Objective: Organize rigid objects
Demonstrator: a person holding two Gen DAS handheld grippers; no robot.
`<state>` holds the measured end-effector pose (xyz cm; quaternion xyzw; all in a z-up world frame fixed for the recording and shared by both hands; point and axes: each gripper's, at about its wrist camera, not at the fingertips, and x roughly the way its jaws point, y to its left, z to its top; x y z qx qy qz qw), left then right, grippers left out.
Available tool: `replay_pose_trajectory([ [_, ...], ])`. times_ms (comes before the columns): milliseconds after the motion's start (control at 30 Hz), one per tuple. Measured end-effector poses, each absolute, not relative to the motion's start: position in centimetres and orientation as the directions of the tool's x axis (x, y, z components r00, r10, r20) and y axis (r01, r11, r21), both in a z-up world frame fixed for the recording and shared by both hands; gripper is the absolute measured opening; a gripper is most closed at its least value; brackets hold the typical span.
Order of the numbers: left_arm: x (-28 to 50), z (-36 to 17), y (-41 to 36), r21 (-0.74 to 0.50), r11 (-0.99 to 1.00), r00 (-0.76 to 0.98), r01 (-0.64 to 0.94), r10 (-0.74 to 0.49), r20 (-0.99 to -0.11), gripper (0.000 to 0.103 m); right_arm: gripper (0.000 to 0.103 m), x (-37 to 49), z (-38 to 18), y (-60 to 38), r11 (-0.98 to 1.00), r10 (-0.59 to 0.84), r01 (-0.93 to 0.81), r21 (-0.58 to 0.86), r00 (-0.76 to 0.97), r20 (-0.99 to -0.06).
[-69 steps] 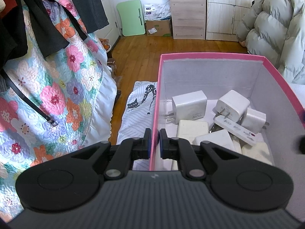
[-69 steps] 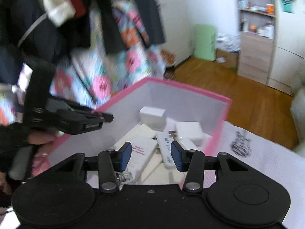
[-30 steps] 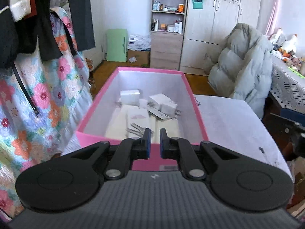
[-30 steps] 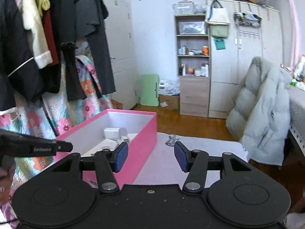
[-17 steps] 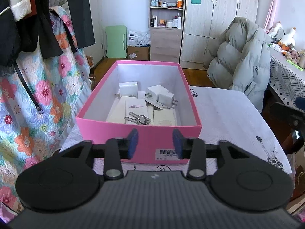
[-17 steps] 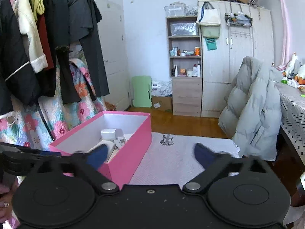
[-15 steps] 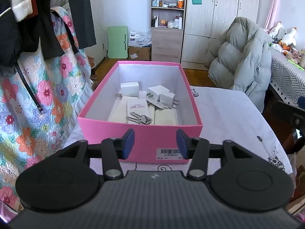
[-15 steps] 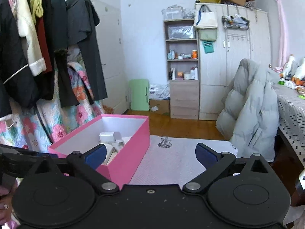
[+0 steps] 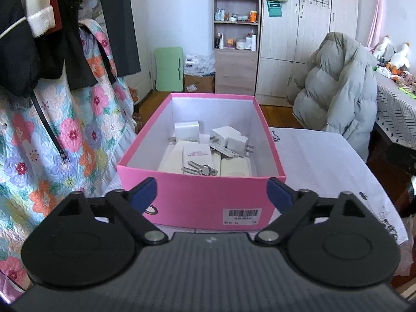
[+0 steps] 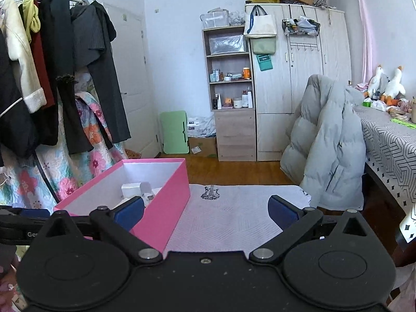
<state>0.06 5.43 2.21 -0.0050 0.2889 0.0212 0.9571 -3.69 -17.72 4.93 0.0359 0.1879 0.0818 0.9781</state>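
White chargers (image 9: 187, 132) and metal clippers (image 9: 200, 169) lie gathered inside the pink box (image 9: 200, 197), apparently sorted there. Just before the box, the left gripper (image 9: 211, 191) is opening, empty; beside the box, the right gripper (image 10: 205, 212) stands spread, holding nothing.

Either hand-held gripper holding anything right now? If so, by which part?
Nothing held. Left hand-held gripper is opening, clear of the pink box; right hand-held gripper is open over the white cloth.
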Motion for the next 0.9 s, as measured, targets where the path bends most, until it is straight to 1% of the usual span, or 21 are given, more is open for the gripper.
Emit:
replay_pose_trajectory([
  [100,-0.2,2.0,5.3,0.021,0.998,0.841,-0.057,0.06,-0.538,0.098,0.103,-3.7,4.6,-17.6,0.983,0.177,-0.148,0.106,0.913,-0.368],
  [200,-0.3,1.7,5.6,0.006,0.998,0.839,-0.062,0.055,-0.541,0.1,0.103,-3.8,4.3,-17.5,0.985,0.17,-0.142,0.103,0.914,-0.368],
  [567,-0.5,0.9,6.0,0.007,0.998,0.811,-0.064,0.056,-0.582,0.103,0.103,-4.1,3.9,-16.8,0.986,0.168,-0.151,0.074,0.906,-0.388],
  [733,-0.1,0.6,6.2,0.016,0.997,0.781,-0.077,0.071,-0.621,0.103,0.103,-3.9,3.8,-16.8,0.986,0.167,-0.152,0.07,0.902,-0.399],
  [900,-0.1,0.5,6.2,0.02,0.997,0.78,-0.073,0.069,-0.622,0.103,0.103,-4.0,3.5,-16.9,0.987,0.16,-0.143,0.071,0.897,-0.413],
])
